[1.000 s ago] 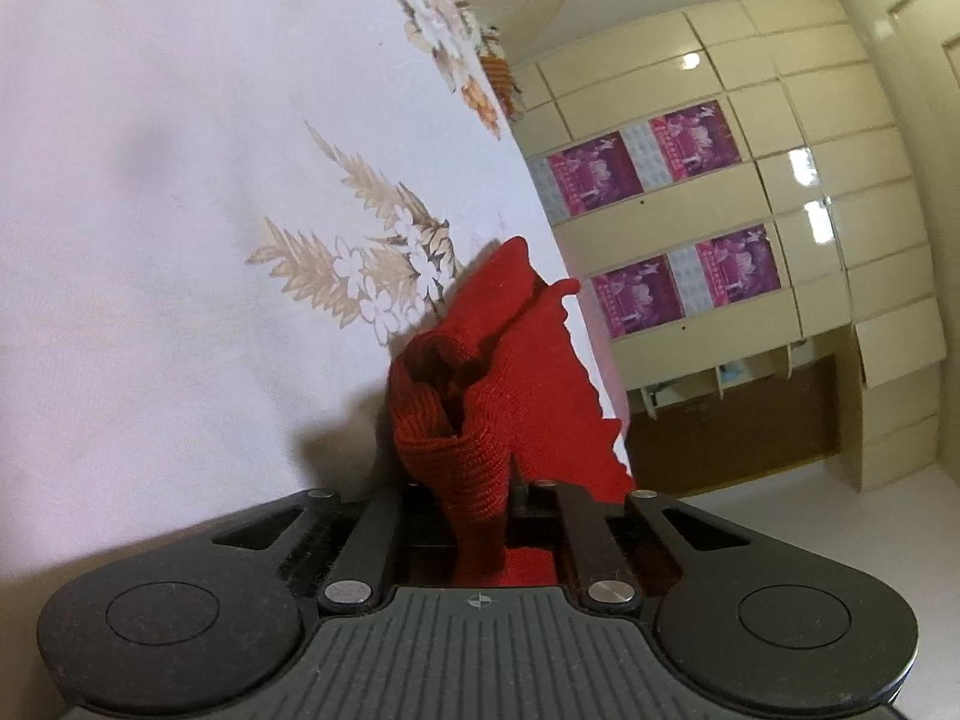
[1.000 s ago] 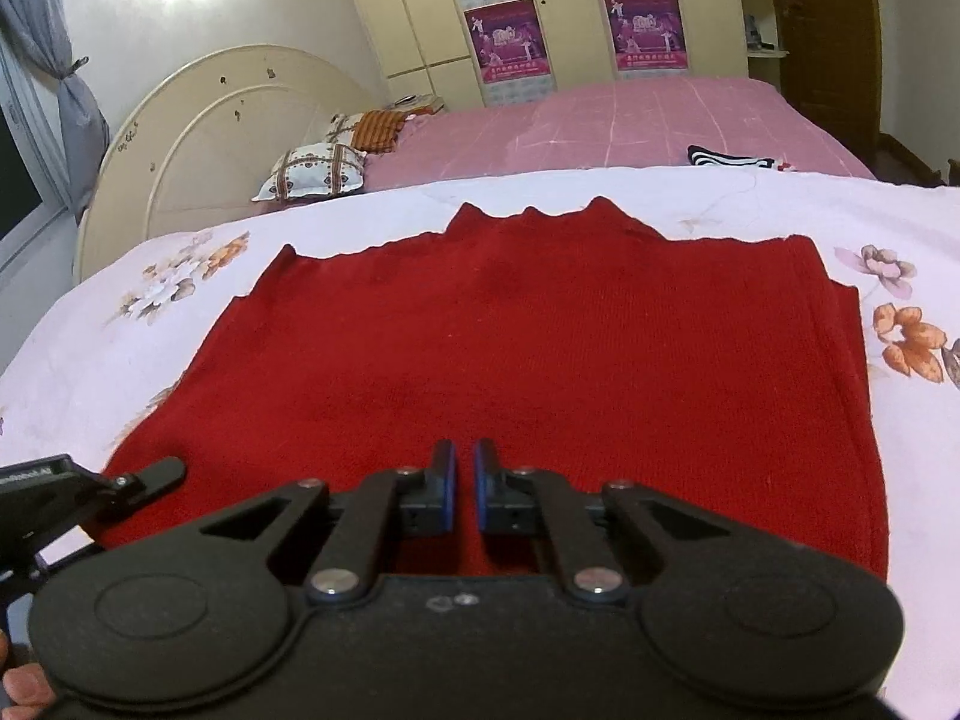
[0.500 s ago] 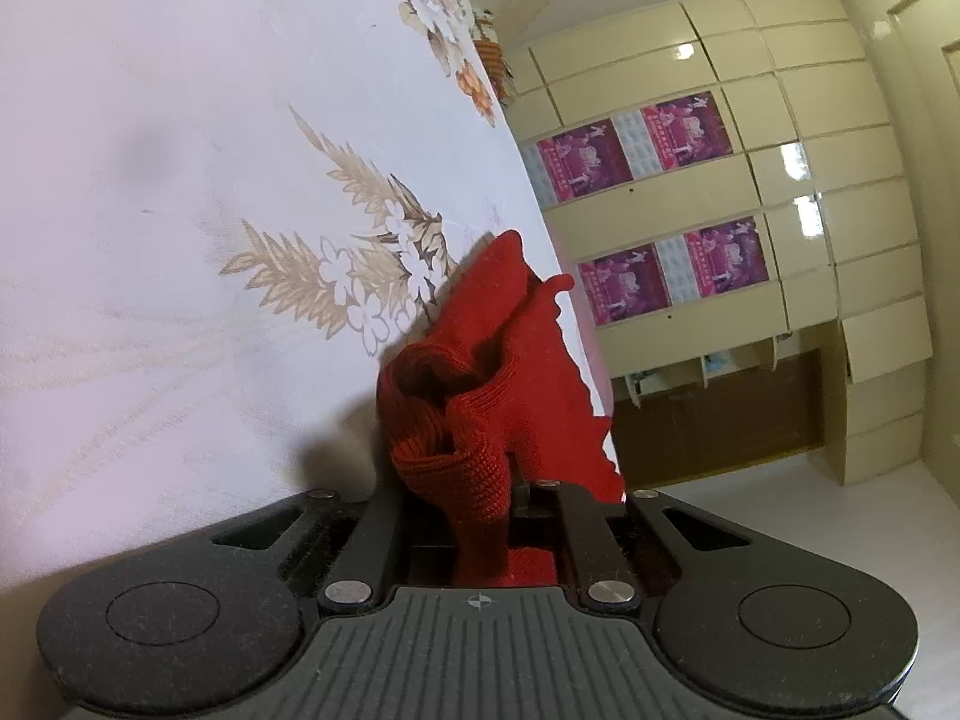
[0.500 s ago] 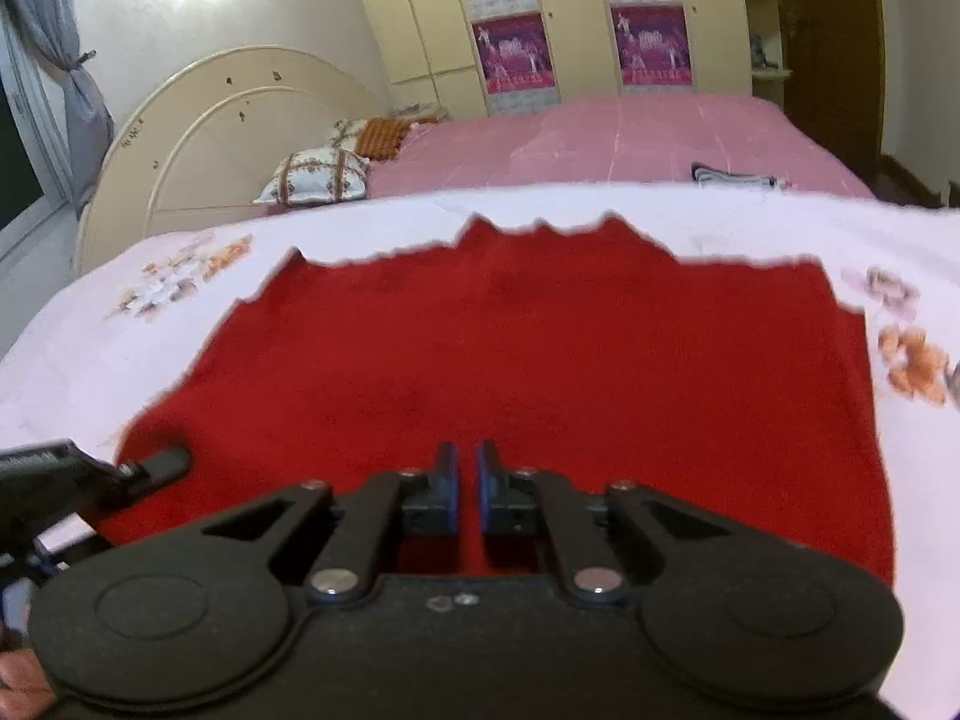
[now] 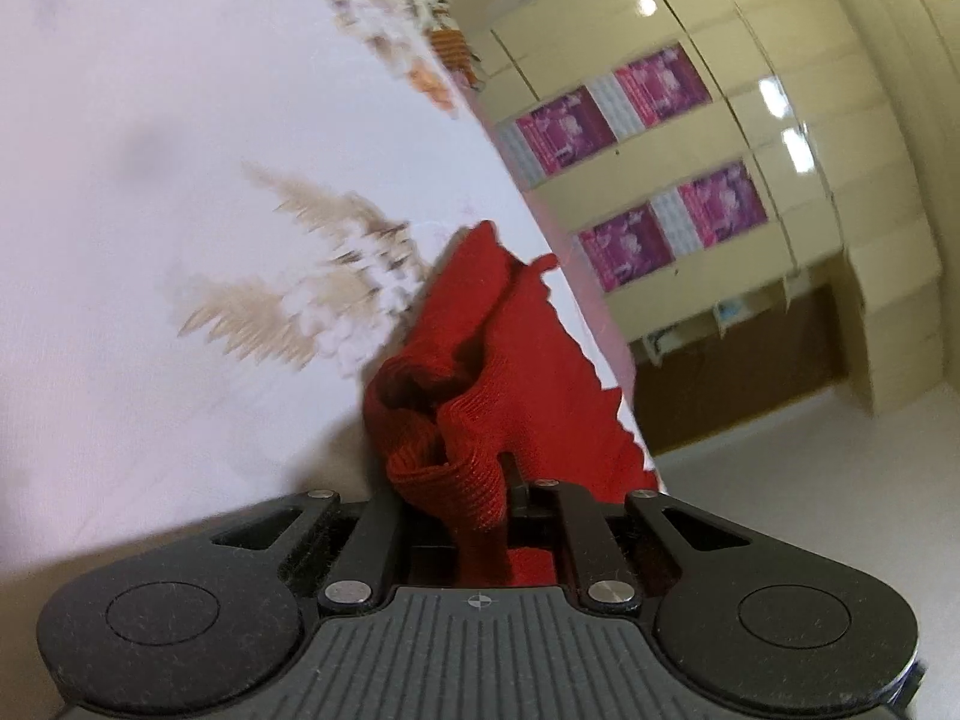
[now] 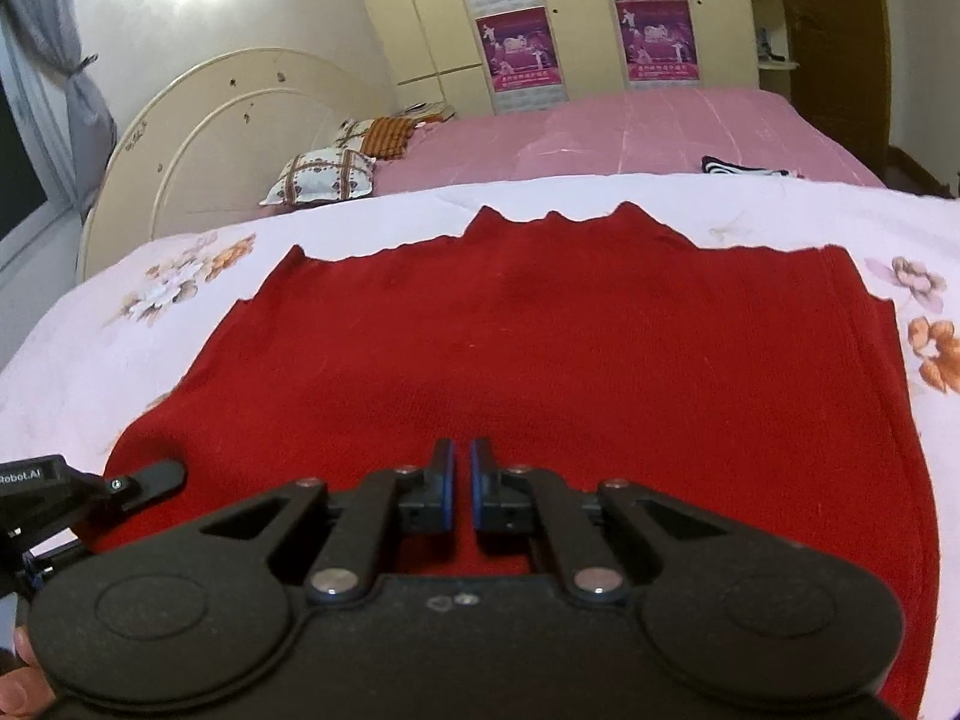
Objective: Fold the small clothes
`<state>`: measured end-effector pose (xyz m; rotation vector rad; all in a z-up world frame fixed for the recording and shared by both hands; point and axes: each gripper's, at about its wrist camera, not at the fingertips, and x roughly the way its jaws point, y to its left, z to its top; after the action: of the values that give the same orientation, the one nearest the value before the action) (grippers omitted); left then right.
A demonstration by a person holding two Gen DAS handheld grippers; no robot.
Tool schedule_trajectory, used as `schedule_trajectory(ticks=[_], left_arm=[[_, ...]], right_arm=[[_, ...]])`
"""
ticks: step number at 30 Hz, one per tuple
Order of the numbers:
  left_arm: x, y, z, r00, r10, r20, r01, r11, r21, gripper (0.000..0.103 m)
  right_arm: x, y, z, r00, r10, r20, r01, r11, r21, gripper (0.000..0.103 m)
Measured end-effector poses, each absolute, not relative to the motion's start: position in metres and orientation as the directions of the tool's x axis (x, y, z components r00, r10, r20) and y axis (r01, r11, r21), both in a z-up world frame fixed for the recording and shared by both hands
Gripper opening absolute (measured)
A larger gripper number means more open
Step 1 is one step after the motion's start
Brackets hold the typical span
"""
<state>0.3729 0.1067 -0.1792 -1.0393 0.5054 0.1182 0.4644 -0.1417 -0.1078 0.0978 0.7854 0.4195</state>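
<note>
Now left fingers [image 5: 480, 480] pinch bunched ribbed red knit [image 6: 540, 360]; right fingers [image 6: 461, 480] closing, gripping nothing visible.

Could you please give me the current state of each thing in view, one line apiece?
Red knit garment: spread mostly flat on the floral sheet, near left corner bunched and lifted.
Left tool: shut on the garment's bunched corner.
Right tool: shut, pads nearly together over the garment's near edge; whether it pinches fabric is unclear.
Floral sheet: lying smooth under the garment.
Patterned pillow: resting by the headboard.
</note>
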Motion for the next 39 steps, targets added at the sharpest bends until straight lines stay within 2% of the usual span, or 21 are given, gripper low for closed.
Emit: schedule_trajectory(ticks=[4,7,10,11,13,15,17,18,20,22,23,24,27,28,31,32,37,39], left_arm=[[0.391,0.088,-0.123,0.877,-0.163,-0.452,-0.221,0.699,-0.680,0.010],[0.411,0.054,-0.080,0.867,-0.194,-0.459,-0.099,0.836,-0.540,0.010],[0.430,0.008,-0.055,0.824,-0.280,-0.492,0.054,0.904,-0.424,0.010],[0.433,-0.010,-0.051,0.813,-0.303,-0.498,0.102,0.915,-0.390,0.010],[0.444,-0.044,-0.054,0.764,-0.346,-0.545,0.177,0.924,-0.338,0.010],[0.455,-0.072,-0.069,0.691,-0.407,-0.597,0.225,0.906,-0.358,0.010],[0.459,-0.095,-0.088,0.643,-0.437,-0.629,0.257,0.897,-0.361,0.010],[0.459,-0.104,-0.098,0.609,-0.470,-0.639,0.274,0.881,-0.386,0.010],[0.452,-0.109,-0.098,0.601,-0.465,-0.650,0.277,0.884,-0.376,0.011],[0.442,-0.096,-0.086,0.591,-0.494,-0.638,0.293,0.868,-0.401,0.027],[0.438,-0.085,-0.078,0.585,-0.525,-0.618,0.294,0.848,-0.441,0.046],[0.432,-0.071,-0.069,0.590,-0.560,-0.582,0.304,0.822,-0.482,0.059],[0.433,-0.018,-0.056,0.608,-0.633,-0.479,0.300,0.742,-0.599,0.065],[0.439,0.000,-0.058,0.636,-0.607,-0.478,0.247,0.746,-0.618,0.065],[0.462,0.040,-0.077,0.686,-0.464,-0.560,0.082,0.814,-0.574,0.065],[0.468,0.050,-0.085,0.680,-0.449,-0.579,0.039,0.812,-0.582,0.065],[0.471,0.063,-0.110,0.645,-0.456,-0.614,-0.016,0.795,-0.607,0.065],[0.467,0.062,-0.112,0.643,-0.450,-0.619,-0.019,0.799,-0.601,0.065]], right_arm=[[0.468,-0.147,-0.107,0.620,0.413,-0.667,-0.290,0.911,0.294,0.003],[0.478,-0.170,-0.113,0.594,0.481,-0.645,-0.203,0.865,0.458,0.000],[0.483,-0.197,-0.115,0.593,0.526,-0.610,-0.125,0.808,0.575,0.000],[0.483,-0.210,-0.116,0.603,0.534,-0.593,-0.088,0.783,0.616,0.004],[0.482,-0.242,-0.119,0.628,0.559,-0.541,-0.011,0.702,0.712,0.021],[0.480,-0.277,-0.126,0.636,0.622,-0.457,0.040,0.565,0.824,0.044],[0.479,-0.308,-0.138,0.629,0.690,-0.359,0.100,0.386,0.917,0.046],[0.479,-0.320,-0.143,0.629,0.709,-0.318,0.116,0.319,0.941,0.053],[0.477,-0.334,-0.144,0.629,0.721,-0.292,0.120,0.282,0.952,0.057],[0.476,-0.338,-0.138,0.617,0.711,-0.338,0.117,0.341,0.933,0.067],[0.476,-0.338,-0.137,0.603,0.714,-0.356,0.108,0.369,0.923,0.071],[0.477,-0.334,-0.137,0.591,0.720,-0.365,0.101,0.383,0.918,0.071],[0.478,-0.327,-0.132,0.569,0.721,-0.395,0.065,0.440,0.896,0.071],[0.479,-0.323,-0.129,0.563,0.717,-0.411,0.051,0.466,0.883,0.071],[0.484,-0.310,-0.122,0.525,0.712,-0.467,-0.007,0.552,0.834,0.067],[0.489,-0.303,-0.118,0.517,0.692,-0.504,-0.018,0.598,0.802,0.063],[0.514,-0.279,-0.109,0.441,0.691,-0.572,-0.089,0.668,0.739,0.063],[0.521,-0.271,-0.107,0.423,0.683,-0.595,-0.110,0.691,0.714,0.048]])
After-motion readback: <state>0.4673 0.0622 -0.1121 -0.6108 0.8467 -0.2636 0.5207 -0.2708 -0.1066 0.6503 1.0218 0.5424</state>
